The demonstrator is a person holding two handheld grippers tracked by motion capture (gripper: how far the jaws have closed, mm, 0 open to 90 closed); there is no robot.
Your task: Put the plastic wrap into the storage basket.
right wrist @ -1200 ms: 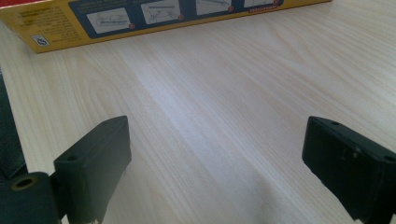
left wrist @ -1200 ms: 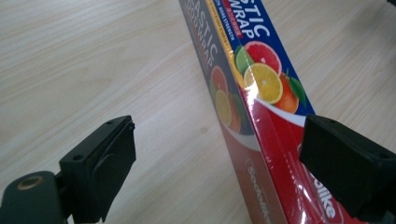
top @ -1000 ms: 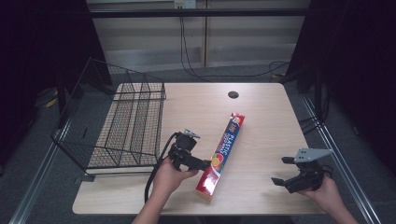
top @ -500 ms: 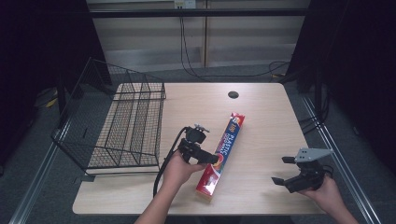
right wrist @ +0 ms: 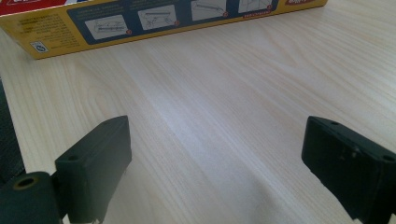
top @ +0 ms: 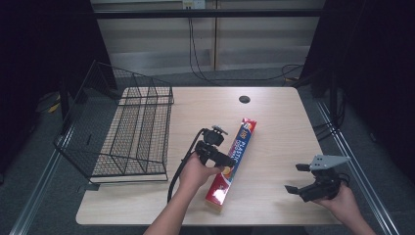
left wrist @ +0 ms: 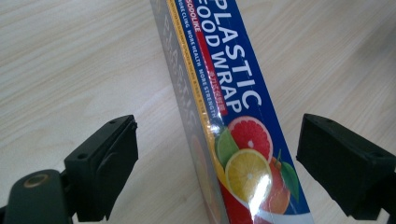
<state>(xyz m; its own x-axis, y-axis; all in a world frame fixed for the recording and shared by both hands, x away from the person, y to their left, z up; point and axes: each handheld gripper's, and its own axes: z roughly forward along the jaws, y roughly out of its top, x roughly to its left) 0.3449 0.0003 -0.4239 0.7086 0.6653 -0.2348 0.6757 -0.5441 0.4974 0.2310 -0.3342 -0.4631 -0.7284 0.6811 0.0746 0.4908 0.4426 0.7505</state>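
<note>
A long box of plastic food wrap (top: 235,159), blue and red with citrus pictures, lies diagonally on the wooden table (top: 274,122). My left gripper (top: 226,162) hangs over the box's middle, open, with one jaw on each side of the box (left wrist: 224,116) and gaps on both sides. My right gripper (top: 296,178) is open near the table's front right corner, above bare wood (right wrist: 219,121). The yellow side of the box (right wrist: 154,21) runs along the far edge of the right gripper view.
A black wire basket (top: 122,132) stands on the table's left side, close to my left hand. A dark round hole (top: 244,99) marks the table's back middle. Cables trail on the floor behind the table.
My left gripper has moved right and forward from beside the box to straddle its middle. The right gripper has stayed where it was.
</note>
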